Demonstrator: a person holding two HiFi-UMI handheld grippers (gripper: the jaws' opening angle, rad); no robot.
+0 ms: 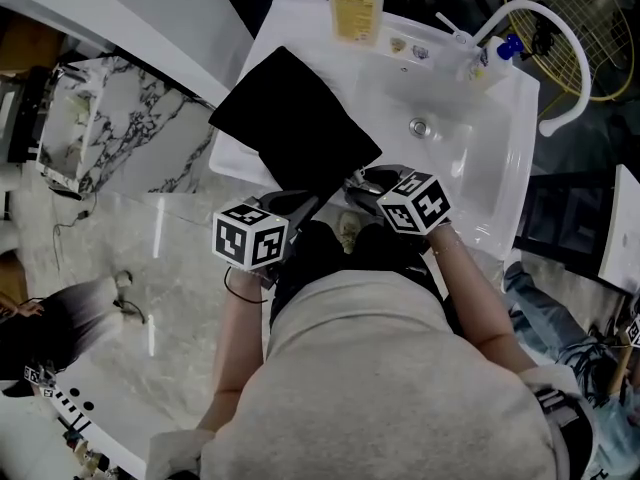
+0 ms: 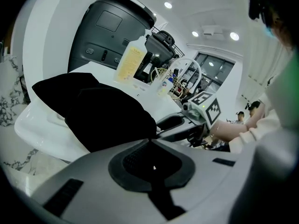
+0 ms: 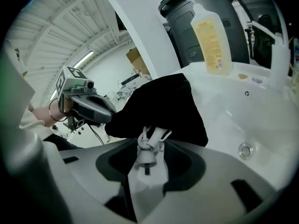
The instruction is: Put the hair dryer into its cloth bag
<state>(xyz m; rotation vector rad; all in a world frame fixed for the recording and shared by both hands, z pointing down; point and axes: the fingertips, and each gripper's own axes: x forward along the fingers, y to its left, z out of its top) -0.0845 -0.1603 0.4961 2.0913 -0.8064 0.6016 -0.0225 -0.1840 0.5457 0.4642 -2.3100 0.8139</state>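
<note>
A black cloth bag point(image 1: 295, 123) lies over the near left rim of the white sink point(image 1: 500, 138). My left gripper point(image 2: 152, 143) is shut on the bag's near edge point(image 2: 107, 115); in the head view its marker cube point(image 1: 250, 236) sits just below the bag. My right gripper point(image 3: 148, 155) stands partly open with the bag's white knotted drawstring point(image 3: 150, 141) between its jaws; the pads do not visibly press on it. Its cube point(image 1: 415, 203) is right of the bag's near corner. No hair dryer shows outside the bag point(image 3: 159, 106).
A yellow soap bottle point(image 1: 357, 3) stands at the sink's far rim, a white curved faucet point(image 1: 530, 28) at the right, and the drain point(image 1: 420, 126) lies in the basin. A marble counter point(image 1: 130, 118) lies left. A dark grey machine point(image 2: 112, 27) stands behind the sink.
</note>
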